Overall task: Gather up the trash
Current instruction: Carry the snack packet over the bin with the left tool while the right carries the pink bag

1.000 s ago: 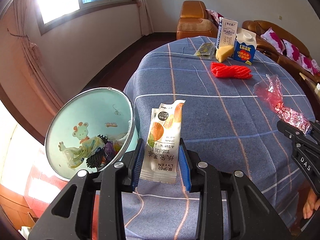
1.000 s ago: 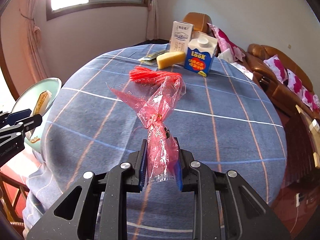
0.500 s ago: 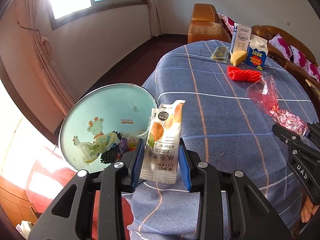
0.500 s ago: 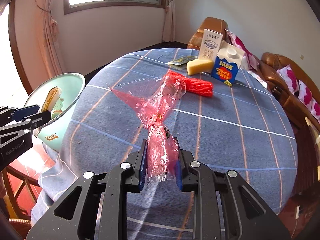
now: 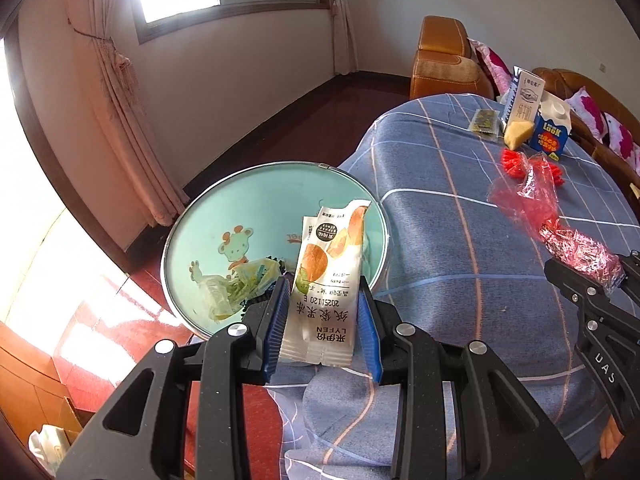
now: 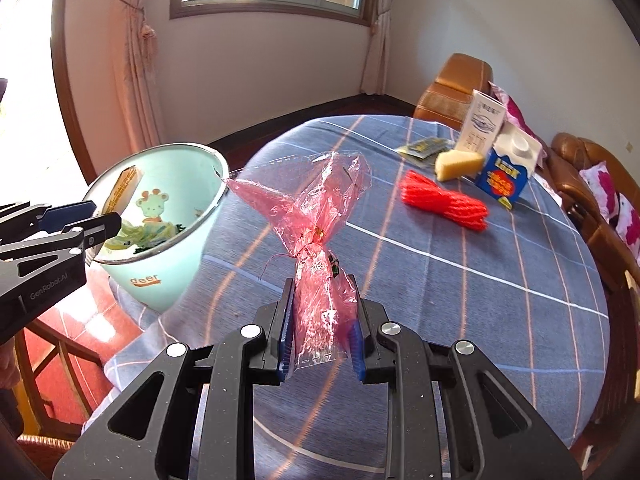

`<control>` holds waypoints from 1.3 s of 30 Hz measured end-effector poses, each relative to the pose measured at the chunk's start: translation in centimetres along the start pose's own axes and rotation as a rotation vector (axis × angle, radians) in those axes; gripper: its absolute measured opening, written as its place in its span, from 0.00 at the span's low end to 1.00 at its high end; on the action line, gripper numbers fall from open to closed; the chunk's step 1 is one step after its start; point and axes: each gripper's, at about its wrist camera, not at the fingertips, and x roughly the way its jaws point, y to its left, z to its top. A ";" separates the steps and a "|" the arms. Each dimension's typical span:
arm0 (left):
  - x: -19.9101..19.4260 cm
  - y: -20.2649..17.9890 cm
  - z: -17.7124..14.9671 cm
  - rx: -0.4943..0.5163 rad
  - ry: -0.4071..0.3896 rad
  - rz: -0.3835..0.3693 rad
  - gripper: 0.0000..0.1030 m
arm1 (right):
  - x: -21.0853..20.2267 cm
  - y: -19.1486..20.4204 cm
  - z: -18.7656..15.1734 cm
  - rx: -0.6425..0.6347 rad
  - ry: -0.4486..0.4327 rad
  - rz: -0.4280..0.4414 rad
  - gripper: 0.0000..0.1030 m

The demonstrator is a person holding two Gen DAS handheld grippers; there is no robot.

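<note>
My left gripper (image 5: 322, 322) is shut on a white snack wrapper (image 5: 326, 284) with orange fruit print, held upright over the near rim of a mint-green bin (image 5: 224, 216) with a deer picture and trash inside. My right gripper (image 6: 320, 328) is shut on a red cellophane bag (image 6: 316, 240), held above the blue checked tablecloth (image 6: 440, 280). The bin (image 6: 168, 260) stands left of the table in the right wrist view, with the left gripper (image 6: 96, 220) at its rim. The red bag (image 5: 560, 228) also shows at right in the left wrist view.
On the far side of the table lie a red cord bundle (image 6: 444, 200), a yellow sponge wedge (image 6: 456, 164), a blue and white milk carton (image 6: 508, 172), a white box (image 6: 482, 120) and a small dark packet (image 6: 424, 146). Brown sofas (image 5: 444, 60) stand behind. A wooden chair (image 6: 48, 360) stands under the bin.
The left gripper has swung left with the wrapper, from over the tablecloth to over the bin's opening. The right gripper has moved toward the bin with the red bag.
</note>
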 end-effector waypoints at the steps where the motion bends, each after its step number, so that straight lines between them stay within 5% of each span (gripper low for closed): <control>1: 0.0 0.3 0.0 -0.005 0.000 0.006 0.32 | 0.1 0.4 0.2 -0.007 -0.002 0.005 0.24; 22: 1.8 7.2 1.1 -0.122 0.005 0.091 0.32 | 2.6 7.1 4.2 -0.116 -0.023 0.088 0.24; 39: 6.2 8.7 2.3 -0.155 0.072 0.102 0.32 | 7.2 9.9 6.8 -0.176 0.015 0.126 0.24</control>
